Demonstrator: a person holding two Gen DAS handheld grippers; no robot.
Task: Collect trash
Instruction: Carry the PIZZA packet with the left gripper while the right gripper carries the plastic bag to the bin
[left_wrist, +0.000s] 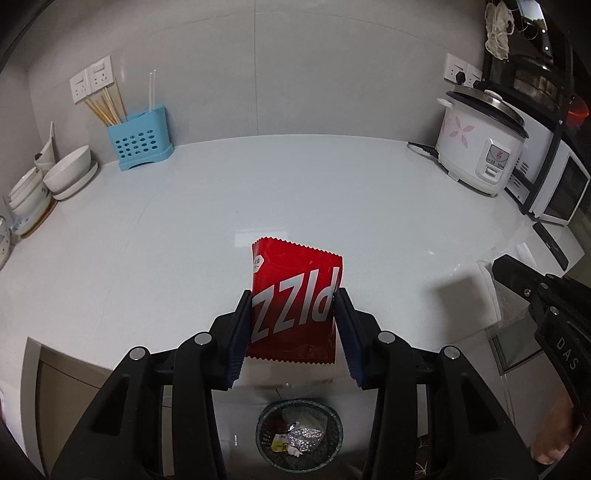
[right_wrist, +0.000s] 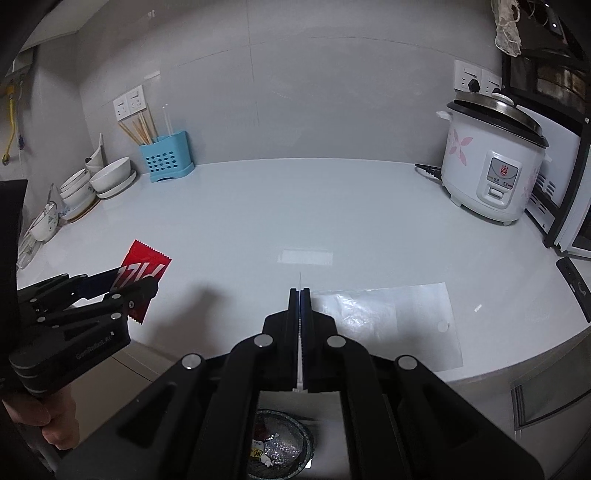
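Progress, judged from the frames: partway; the round dark mesh waste basket on the floor below the counter edge already holds crumpled foil and small wrappers; two items are in hand and not yet dropped.

Left gripper: jaws part open, pads pressing both side edges of a red glossy snack packet with white lettering; packet stands upright between the jaws, off the white glossy countertop, roughly above the basket.

Right gripper: jaws fully closed, pinching the edge of a clear thin plastic bag; the bag spreads to the right of the jaws over the counter; whether it rests on the surface I cannot tell.

Remaining: release both over the basket; no other loose trash visible on the countertop.
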